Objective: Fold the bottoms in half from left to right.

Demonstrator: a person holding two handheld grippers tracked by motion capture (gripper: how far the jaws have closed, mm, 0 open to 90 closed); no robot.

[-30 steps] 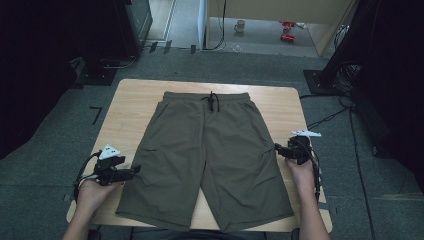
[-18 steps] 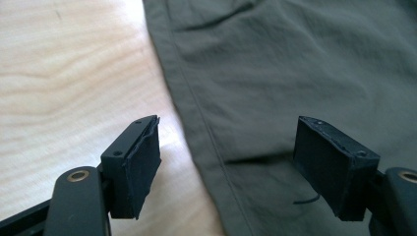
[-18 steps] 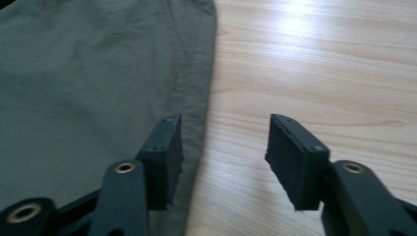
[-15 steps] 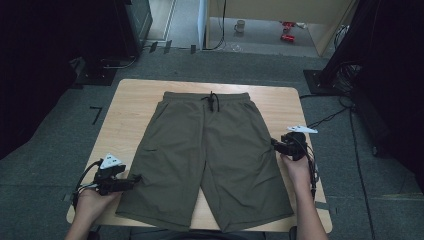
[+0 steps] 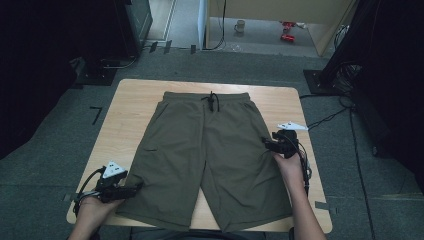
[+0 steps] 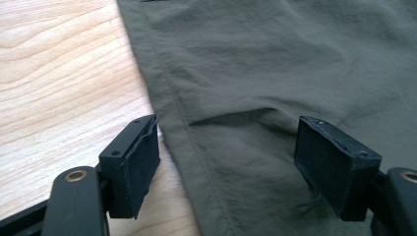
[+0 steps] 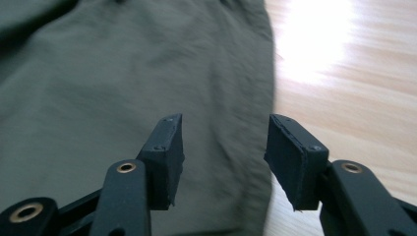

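Observation:
Olive-green shorts [image 5: 210,150] lie flat on the wooden table [image 5: 130,105], waistband and drawstring at the far side, legs toward me. My left gripper [image 5: 134,188] is open at the outer hem of the left leg. In the left gripper view its jaws straddle the seam of the shorts [image 6: 255,98], one over bare wood [image 6: 59,88]. My right gripper [image 5: 266,142] is open at the outer edge of the right leg, partway up. The right gripper view has the edge of the shorts [image 7: 123,88] between its jaws, with bare table [image 7: 354,83] to the right.
The table stands on grey carpet with black stands and cables [image 5: 330,117] around it. A cable trails from each gripper. Bare wood borders the shorts on both sides. A mug [image 5: 241,25] and a red object [image 5: 287,30] sit on the floor far behind.
My left gripper has moved back toward me along the left leg to its hem. My right gripper has slid forward and inward along the right leg's edge.

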